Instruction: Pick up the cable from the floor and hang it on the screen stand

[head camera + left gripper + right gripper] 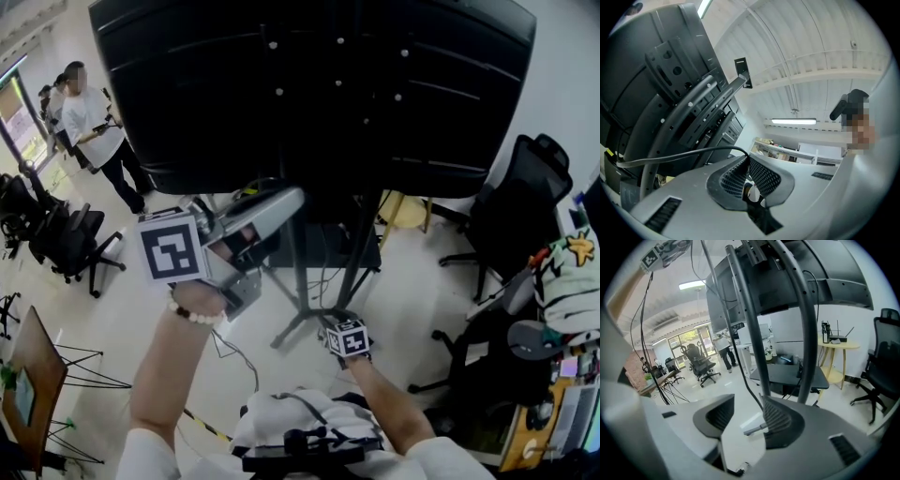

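Pinching cable (680,154) w/ L tongs (746,158) nr screen stand (805,333), R tongs (747,403) spread.

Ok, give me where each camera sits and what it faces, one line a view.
Head view: on the head, facing steeply down at the screen stand; forearms, left gripper, right gripper show.
Left gripper view: looks up along jaws shut on the cable.
Right gripper view: looks along open jaws toward floor.
All share the screen stand.

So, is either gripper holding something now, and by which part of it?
The left gripper grips the black cable between its pad tips; whether near the cable's end cannot be told. The right gripper is open, holding nothing.
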Action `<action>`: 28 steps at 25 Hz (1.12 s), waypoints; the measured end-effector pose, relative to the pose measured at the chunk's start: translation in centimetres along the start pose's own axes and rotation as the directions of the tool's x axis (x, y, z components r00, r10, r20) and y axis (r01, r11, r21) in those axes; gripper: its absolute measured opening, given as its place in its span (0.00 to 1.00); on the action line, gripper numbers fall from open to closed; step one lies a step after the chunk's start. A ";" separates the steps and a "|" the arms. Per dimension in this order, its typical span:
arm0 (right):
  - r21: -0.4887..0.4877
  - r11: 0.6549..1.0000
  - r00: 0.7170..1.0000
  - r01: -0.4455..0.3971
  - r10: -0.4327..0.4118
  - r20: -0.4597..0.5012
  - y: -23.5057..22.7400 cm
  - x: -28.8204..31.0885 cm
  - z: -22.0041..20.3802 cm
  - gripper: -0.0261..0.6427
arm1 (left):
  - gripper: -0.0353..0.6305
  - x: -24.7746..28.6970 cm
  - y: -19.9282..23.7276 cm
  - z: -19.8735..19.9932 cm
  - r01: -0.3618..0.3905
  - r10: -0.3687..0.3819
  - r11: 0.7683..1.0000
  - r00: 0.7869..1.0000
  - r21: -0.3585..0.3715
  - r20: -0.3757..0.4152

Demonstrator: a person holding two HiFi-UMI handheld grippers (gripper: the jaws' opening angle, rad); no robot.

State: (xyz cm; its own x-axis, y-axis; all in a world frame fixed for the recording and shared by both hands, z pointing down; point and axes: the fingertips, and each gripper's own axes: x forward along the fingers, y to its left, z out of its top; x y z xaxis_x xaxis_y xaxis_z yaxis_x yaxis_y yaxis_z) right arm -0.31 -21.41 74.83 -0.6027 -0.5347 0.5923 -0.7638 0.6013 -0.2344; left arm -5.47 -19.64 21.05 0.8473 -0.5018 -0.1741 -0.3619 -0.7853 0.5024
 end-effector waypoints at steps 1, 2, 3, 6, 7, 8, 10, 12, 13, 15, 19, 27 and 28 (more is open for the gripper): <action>-0.006 1.000 1.000 0.017 -0.017 -0.003 0.0 0.3 0.0 0.37 | 0.08 -0.1 -0.1 0.2 0.008 -0.008 1.000 1.000 0.004 -0.002; -0.009 0.999 1.000 0.031 -0.031 -0.005 0.0 0.7 0.0 0.37 | 0.08 -0.2 -0.1 0.4 0.015 -0.015 1.000 1.000 0.006 -0.004; -0.011 0.999 0.999 0.039 -0.039 -0.005 0.2 1.0 0.0 0.36 | 0.08 -0.4 -0.1 0.6 0.020 -0.020 1.000 1.000 0.008 -0.006; -0.036 0.998 0.999 0.044 -0.044 -0.015 1.1 1.9 -0.2 0.35 | 0.08 -0.9 -0.2 1.1 0.034 -0.034 0.999 0.999 0.010 -0.007; -0.048 0.998 0.999 0.045 -0.046 -0.022 1.4 2.2 -0.4 0.33 | 0.08 -1.1 -0.3 1.3 0.039 -0.039 0.999 0.999 0.011 -0.006; -0.056 0.997 0.999 0.045 -0.046 -0.028 1.7 2.4 -0.8 0.28 | 0.08 -1.3 -0.2 1.4 0.043 -0.043 0.999 0.999 0.013 -0.003; -0.068 0.996 0.998 0.049 -0.052 -0.030 2.2 2.7 -1.2 0.20 | 0.08 -1.7 -0.1 1.8 0.047 -0.048 0.999 0.999 0.012 0.003; -0.085 0.995 0.998 0.061 -0.062 -0.014 2.3 2.6 -1.2 0.10 | 0.08 -2.2 0.4 2.2 0.049 -0.049 0.999 0.999 0.002 0.015; -0.087 0.994 0.998 0.064 -0.065 -0.004 2.3 2.3 -1.1 0.08 | 0.08 -2.5 0.7 2.4 0.044 -0.044 0.999 0.999 -0.004 0.022; -0.071 0.995 0.998 0.067 -0.066 0.018 1.8 1.5 -0.8 0.08 | 0.08 -3.2 1.7 2.6 0.026 -0.026 1.000 0.999 -0.011 0.038; -0.017 0.996 0.987 0.087 -0.084 0.140 -0.2 -2.0 2.8 0.08 | 0.08 -4.1 4.6 1.9 -0.035 0.036 0.999 0.998 -0.030 0.046; 0.016 0.990 0.921 0.139 -0.135 0.365 -3.3 -12.1 13.9 0.08 | 0.08 -6.1 11.0 -2.3 -0.184 0.187 0.981 0.982 -0.067 0.039; 0.028 0.989 0.915 0.148 -0.147 0.376 -3.9 -13.1 14.9 0.08 | 0.08 -6.3 11.9 -2.9 -0.209 0.211 0.976 0.977 -0.059 0.035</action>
State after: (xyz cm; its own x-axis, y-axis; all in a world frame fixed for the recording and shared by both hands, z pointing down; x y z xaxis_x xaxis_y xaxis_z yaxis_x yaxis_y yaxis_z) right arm 7.16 -25.55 56.51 -0.5259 -0.8010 0.2861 -0.8505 0.4992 -0.1657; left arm -13.97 -24.82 30.62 0.7374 -0.6690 -0.0937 -0.5074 -0.6401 0.5769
